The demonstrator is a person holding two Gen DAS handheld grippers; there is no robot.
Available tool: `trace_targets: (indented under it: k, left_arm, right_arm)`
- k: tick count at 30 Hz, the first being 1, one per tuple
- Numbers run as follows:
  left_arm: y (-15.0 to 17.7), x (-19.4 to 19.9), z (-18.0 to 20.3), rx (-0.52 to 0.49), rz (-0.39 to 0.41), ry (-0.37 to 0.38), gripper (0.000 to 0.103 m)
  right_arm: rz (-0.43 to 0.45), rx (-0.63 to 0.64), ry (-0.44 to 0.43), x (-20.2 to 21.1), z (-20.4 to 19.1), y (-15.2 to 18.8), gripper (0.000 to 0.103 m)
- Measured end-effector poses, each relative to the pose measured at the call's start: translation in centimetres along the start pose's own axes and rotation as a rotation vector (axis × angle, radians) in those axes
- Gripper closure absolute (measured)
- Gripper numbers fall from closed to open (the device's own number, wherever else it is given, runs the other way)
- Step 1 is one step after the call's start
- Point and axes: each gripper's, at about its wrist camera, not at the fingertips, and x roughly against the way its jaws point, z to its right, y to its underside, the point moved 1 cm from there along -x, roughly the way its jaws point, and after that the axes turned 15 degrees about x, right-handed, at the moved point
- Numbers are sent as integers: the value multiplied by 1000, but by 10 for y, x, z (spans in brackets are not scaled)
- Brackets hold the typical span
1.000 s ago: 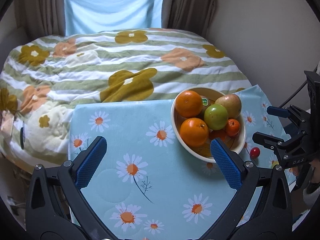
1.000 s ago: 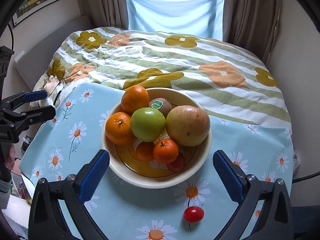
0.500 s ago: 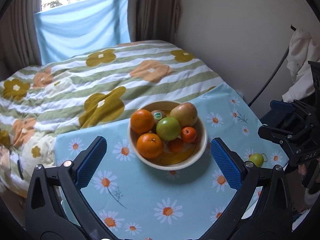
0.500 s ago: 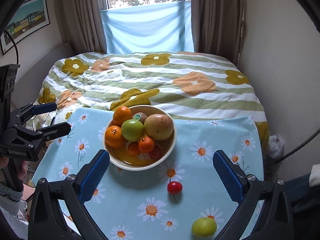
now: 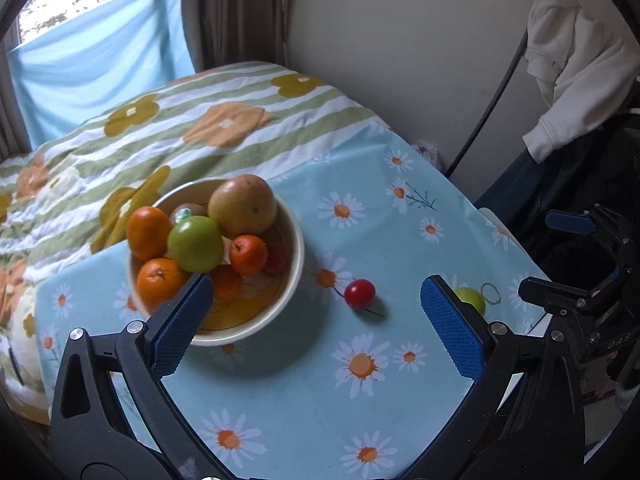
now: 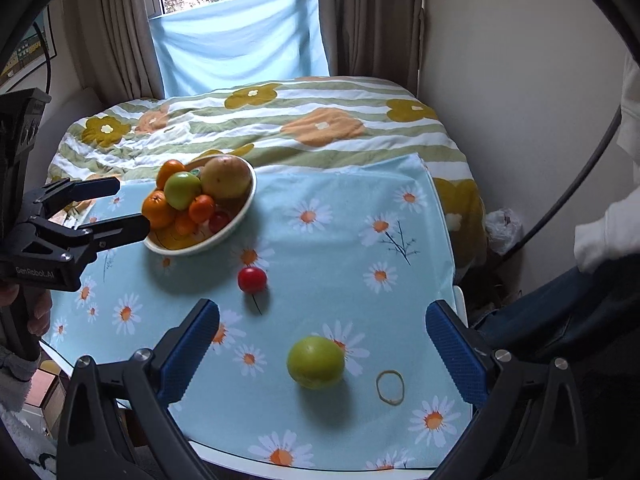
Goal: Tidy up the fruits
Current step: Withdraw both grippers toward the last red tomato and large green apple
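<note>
Lying loose on the tabletop [image 6: 400, 216], the green fruit [image 6: 315, 361] sits low centre and the red fruit [image 6: 252, 279] mid-frame, apart from the bowl [image 6: 236, 224]. Both the right tool [image 6: 320, 348] and left tool [image 5: 314, 320] gape empty. Either round fruit could roll off if nudged off-centre.

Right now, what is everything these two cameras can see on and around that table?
Bowl: one, cream, on the table's far left.
Fruit in the bowl: several oranges, a green apple, a large yellowish-red fruit, a kiwi.
Red cherry tomato: one, loose on the cloth beside the bowl.
Loose green apple: one, near the table's front edge.
Rubber band: one, yellowish, beside that apple.
Tablecloth: light blue with daisies.
Bed quilt: striped, flowered, behind the table.
Left tool: black with blue pads, open, empty.
Right tool: same, open, empty.
</note>
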Motion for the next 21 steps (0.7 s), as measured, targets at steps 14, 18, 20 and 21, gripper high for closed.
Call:
trace_targets:
  k: [14, 18, 20, 21]
  left_arm:
    - [35, -84, 21, -113, -135, -12, 15]
    - [41, -100, 28, -174, -160, -18, 28]
    - [43, -107, 30, -193, -170, -15, 36]
    - [43, -110, 31, -202, -175, -14, 38]
  right_arm:
    - [-46, -49, -67, -48, 1, 62, 0]
    - [-53, -27, -79, -58, -4, 66, 0]
    - [-60, -13, -83, -63, -7, 68, 0]
    - [-63, -7, -84, -65, -9, 68, 0]
